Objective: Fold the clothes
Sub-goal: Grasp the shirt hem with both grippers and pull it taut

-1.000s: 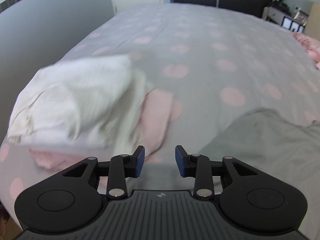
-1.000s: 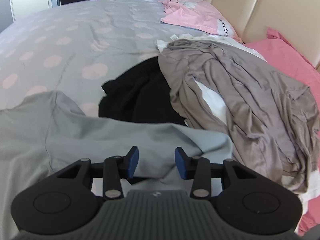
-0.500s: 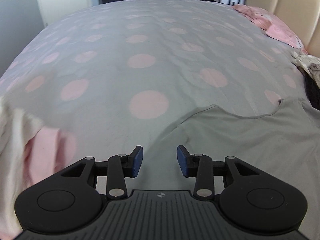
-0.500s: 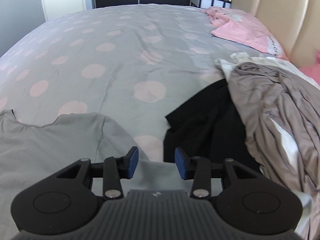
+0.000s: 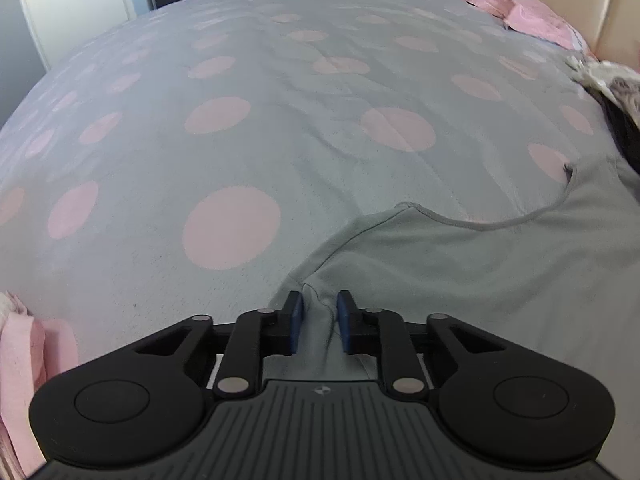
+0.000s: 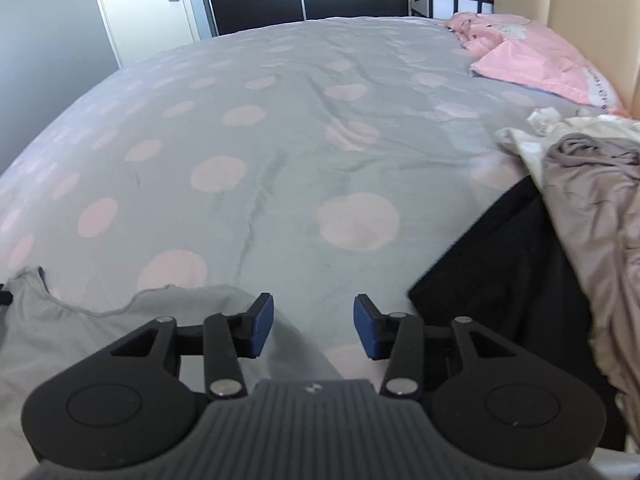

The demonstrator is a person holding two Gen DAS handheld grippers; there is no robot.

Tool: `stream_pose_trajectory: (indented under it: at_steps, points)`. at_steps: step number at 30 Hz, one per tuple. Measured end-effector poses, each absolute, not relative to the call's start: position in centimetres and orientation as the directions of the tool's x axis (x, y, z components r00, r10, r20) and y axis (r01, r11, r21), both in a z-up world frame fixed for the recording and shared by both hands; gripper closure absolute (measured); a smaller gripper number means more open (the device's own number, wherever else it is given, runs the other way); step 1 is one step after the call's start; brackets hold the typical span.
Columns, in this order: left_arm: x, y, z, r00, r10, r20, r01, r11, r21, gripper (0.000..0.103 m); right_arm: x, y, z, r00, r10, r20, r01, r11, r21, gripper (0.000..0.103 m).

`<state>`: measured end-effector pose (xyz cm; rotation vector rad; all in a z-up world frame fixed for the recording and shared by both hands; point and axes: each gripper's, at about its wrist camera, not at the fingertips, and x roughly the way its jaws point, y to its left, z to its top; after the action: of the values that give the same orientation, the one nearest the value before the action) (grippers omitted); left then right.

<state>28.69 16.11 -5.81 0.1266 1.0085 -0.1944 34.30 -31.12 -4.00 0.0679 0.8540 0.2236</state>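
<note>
A light grey T-shirt (image 5: 460,280) lies flat on the spotted bed cover (image 5: 280,140), its neckline (image 5: 480,226) curving to the right. My left gripper (image 5: 320,320) is at the shirt's left shoulder edge; its jaws are closing and a raised fold of the grey fabric is pinched between the blue pads. In the right wrist view the same shirt (image 6: 80,332) fills the lower left. My right gripper (image 6: 314,328) hovers over the shirt's right edge with its jaws opening. Only the shirt's edge and bed cover lie under the gap, and the pads press on nothing.
A black garment (image 6: 500,292) and a crumpled taupe one (image 6: 600,220) are heaped on the right. A pink pillow (image 6: 540,60) lies by the beige headboard (image 6: 580,8). Pink and white folded clothes (image 5: 20,340) sit at the near left edge.
Both grippers swung across the bed and sank toward the grey shirt. The left jaws narrowed onto a fold of it. The right jaws widened a little.
</note>
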Motion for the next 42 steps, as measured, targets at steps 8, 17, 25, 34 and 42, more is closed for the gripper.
stream_pose_trajectory:
  at_steps: [8, 17, 25, 34, 42]
  points:
    - [28.8, 17.6, -3.3, 0.558, -0.150, -0.816, 0.145, 0.986, -0.082, 0.100, 35.9, -29.8, -6.5, 0.529, 0.293, -0.796, -0.190, 0.956, 0.225, 0.075]
    - [29.2, 18.5, -3.9, 0.545, -0.113, -0.831, 0.113, 0.992, -0.061, 0.074, 35.9, -31.2, -4.7, 0.559, 0.338, -0.757, -0.152, 0.940, 0.307, 0.057]
    - [30.0, 19.6, -5.1, 0.548, -0.108, -0.830, 0.046, 0.994, -0.098, 0.050, 36.6, -32.0, -6.3, 0.562, 0.322, -0.761, -0.032, 0.929, 0.370, 0.058]
    - [29.8, 17.6, -5.4, 0.565, -0.120, -0.816, 0.127, 0.990, -0.057, 0.095, 36.7, -28.2, -6.2, 0.535, 0.360, -0.765, -0.190, 0.933, 0.306, 0.093]
    - [29.8, 16.7, -4.7, 0.615, -0.068, -0.786, 0.112, 0.994, 0.002, 0.096, 36.7, -27.4, -5.9, 0.597, 0.263, -0.758, -0.221, 0.962, 0.160, 0.093]
